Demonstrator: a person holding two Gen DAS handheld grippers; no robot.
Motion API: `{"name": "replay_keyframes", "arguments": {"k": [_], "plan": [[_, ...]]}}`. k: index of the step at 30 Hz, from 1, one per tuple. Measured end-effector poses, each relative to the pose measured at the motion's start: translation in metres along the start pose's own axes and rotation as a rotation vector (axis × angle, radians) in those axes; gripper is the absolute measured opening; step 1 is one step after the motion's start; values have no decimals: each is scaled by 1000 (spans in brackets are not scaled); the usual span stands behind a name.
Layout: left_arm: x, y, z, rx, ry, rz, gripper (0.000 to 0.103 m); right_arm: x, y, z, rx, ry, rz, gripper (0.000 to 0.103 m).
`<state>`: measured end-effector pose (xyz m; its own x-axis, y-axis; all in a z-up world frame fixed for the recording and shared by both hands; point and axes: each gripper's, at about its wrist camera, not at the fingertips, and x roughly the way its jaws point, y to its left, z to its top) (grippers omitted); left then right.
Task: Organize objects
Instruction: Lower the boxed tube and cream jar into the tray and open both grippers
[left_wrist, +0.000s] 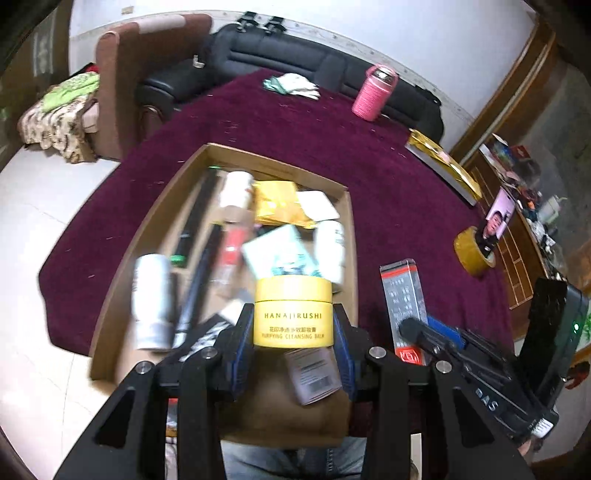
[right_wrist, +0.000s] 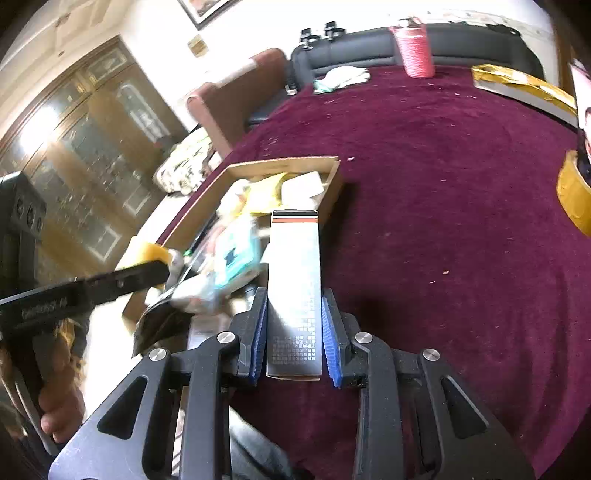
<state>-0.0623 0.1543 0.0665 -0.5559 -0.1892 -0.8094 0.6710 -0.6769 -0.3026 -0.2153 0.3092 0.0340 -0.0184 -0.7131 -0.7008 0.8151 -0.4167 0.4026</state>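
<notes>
My left gripper (left_wrist: 293, 328) is shut on a yellow jar of cleansing balm (left_wrist: 293, 312) and holds it over the near end of a cardboard tray (left_wrist: 349, 229) full of cosmetics. My right gripper (right_wrist: 293, 325) is shut on a tall silver box with an orange stripe (right_wrist: 294, 280), just right of the tray (right_wrist: 330, 184). The silver box (left_wrist: 402, 306) and the right gripper also show in the left wrist view. The left gripper's arm (right_wrist: 92, 288) and the yellow jar (right_wrist: 155, 251) show at the left of the right wrist view.
The tray lies on a maroon cloth (left_wrist: 369, 147) on a table. On it stand a pink bottle (left_wrist: 373, 92), white gloves (left_wrist: 295, 85), a gold packet (left_wrist: 443, 166), a roll of brown tape (left_wrist: 474, 251). A black sofa (left_wrist: 295, 51) and brown chair (left_wrist: 125, 74) stand behind.
</notes>
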Motion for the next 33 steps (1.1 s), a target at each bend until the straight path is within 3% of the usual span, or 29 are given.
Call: {"name": "replay_keyframes", "arguments": {"k": [6,15,25,33], "plan": [[-8,31,-1,-57,-9,10,39,6,26,-4,-32,17,40,27],[4,49,19,-31,-6,9,39,20,39,18,-79,21,-12,27],[33,68,43,-32,27,20,39,69,44,61,-152,52,-103,27],[55,68,50,15,60,65,39,95,65,52,-233,72,-228,27]]}}
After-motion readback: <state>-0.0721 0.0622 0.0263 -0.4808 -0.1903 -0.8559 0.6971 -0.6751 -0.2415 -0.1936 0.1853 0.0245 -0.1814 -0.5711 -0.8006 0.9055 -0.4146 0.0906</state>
